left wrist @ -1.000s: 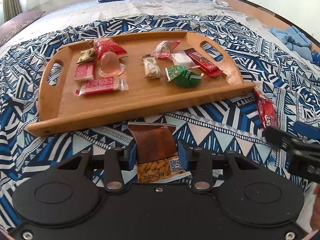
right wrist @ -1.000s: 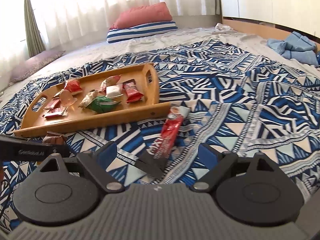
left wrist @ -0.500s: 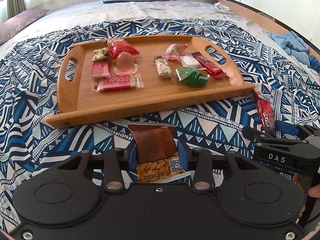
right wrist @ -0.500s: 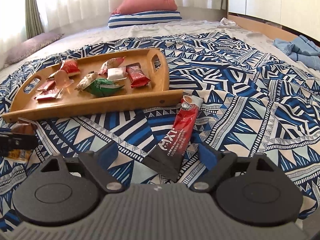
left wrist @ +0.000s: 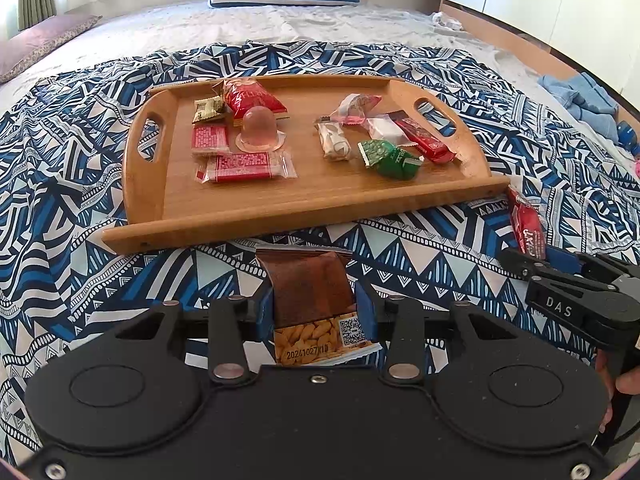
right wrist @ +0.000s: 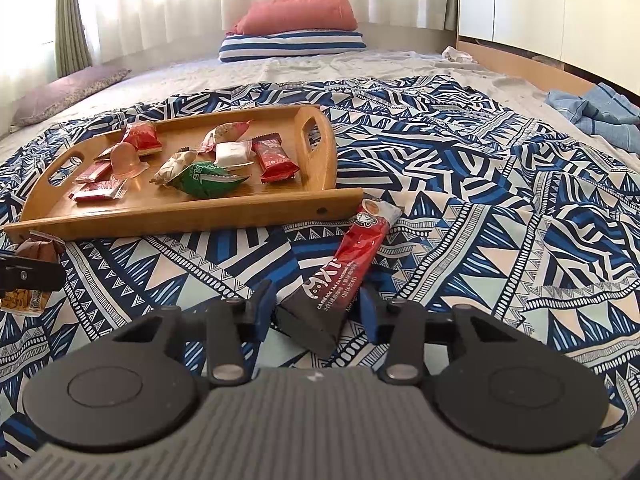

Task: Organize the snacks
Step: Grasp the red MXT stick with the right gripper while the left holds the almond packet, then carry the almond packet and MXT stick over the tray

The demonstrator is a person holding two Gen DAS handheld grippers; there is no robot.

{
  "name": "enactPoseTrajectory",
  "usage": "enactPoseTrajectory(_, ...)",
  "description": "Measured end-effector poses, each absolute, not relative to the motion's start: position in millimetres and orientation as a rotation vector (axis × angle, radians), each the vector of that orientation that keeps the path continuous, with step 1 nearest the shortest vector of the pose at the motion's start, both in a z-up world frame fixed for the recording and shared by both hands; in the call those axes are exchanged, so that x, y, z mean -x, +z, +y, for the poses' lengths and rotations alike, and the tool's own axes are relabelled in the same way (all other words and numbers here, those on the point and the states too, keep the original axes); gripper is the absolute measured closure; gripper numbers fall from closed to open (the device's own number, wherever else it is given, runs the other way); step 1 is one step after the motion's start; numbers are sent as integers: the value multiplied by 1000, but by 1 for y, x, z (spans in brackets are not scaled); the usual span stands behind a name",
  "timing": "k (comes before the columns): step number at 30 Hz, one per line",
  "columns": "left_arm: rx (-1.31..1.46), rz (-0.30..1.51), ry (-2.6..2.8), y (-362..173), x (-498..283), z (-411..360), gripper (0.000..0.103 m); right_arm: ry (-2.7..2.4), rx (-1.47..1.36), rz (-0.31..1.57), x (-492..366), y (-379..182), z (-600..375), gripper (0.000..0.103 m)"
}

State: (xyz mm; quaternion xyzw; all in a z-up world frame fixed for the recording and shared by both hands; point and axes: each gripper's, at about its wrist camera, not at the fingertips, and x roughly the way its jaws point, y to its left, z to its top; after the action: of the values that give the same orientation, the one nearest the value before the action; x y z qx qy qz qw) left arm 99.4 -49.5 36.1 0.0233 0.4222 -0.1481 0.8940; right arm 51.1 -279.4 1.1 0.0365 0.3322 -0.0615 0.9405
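A wooden tray point(left wrist: 312, 204) holds several wrapped snacks on the patterned bedspread; it also shows in the right wrist view point(right wrist: 192, 216). My left gripper point(left wrist: 316, 312) is shut on a brown nut packet point(left wrist: 310, 292) just in front of the tray's near rim. My right gripper point(right wrist: 316, 308) has closed in around the dark end of a long red stick sachet point(right wrist: 348, 260) lying right of the tray's corner; the fingers look to touch its sides. The sachet point(left wrist: 528, 228) and the right gripper point(left wrist: 560, 276) also show at the right of the left wrist view.
The blue and white patterned bedspread point(right wrist: 480, 208) covers the bed. Striped and pink pillows point(right wrist: 296, 28) lie at the far end. A blue cloth point(right wrist: 592, 112) lies at the right edge by the wooden bed frame.
Both grippers have lifted and pulled back a little from the tray. The right gripper's fingers have closed in from wide open onto the red sachet. The left stays shut on the nut packet.
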Motion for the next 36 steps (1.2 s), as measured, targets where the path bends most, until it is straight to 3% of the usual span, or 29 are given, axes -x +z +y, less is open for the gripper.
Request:
enactPoseTrajectory(17,-47,888,-301,31,-93,-47,64,-59,-86,623,-21,18,-280,62)
enactPoseTrajectory(18,-46,888,-301,31,-93,-47,64,-51,-85,625,-20,18,-280,60)
enactPoseTrajectory(20,-44,889,-302,30,-93,-46,64,-55,-90,627,-19,18,-279,41)
enactPoseTrajectory(22,-41,889,-300,29,-94,-46,64,-89,-125,618,-22,17,-283,34)
enactPoseTrajectory(26,-31,893,-296,28,-96,-46,64,-175,-196,669,-43,14,-291,33)
enactPoseTrajectory(27,-29,893,-295,28,-96,-46,64,-204,-194,698,-49,11,-291,39)
enactPoseTrajectory(28,-27,891,-295,29,-96,-45,64,-216,-200,720,-54,9,-291,59)
enactPoseTrajectory(29,-25,888,-294,29,-97,-44,64,-225,-206,729,-57,7,-292,72)
enactPoseTrajectory(31,-21,881,-291,31,-98,-43,64,-222,-189,724,-57,7,-290,78)
enactPoseTrajectory(36,-8,861,-285,39,-103,-38,64,-162,-141,694,-52,15,-283,79)
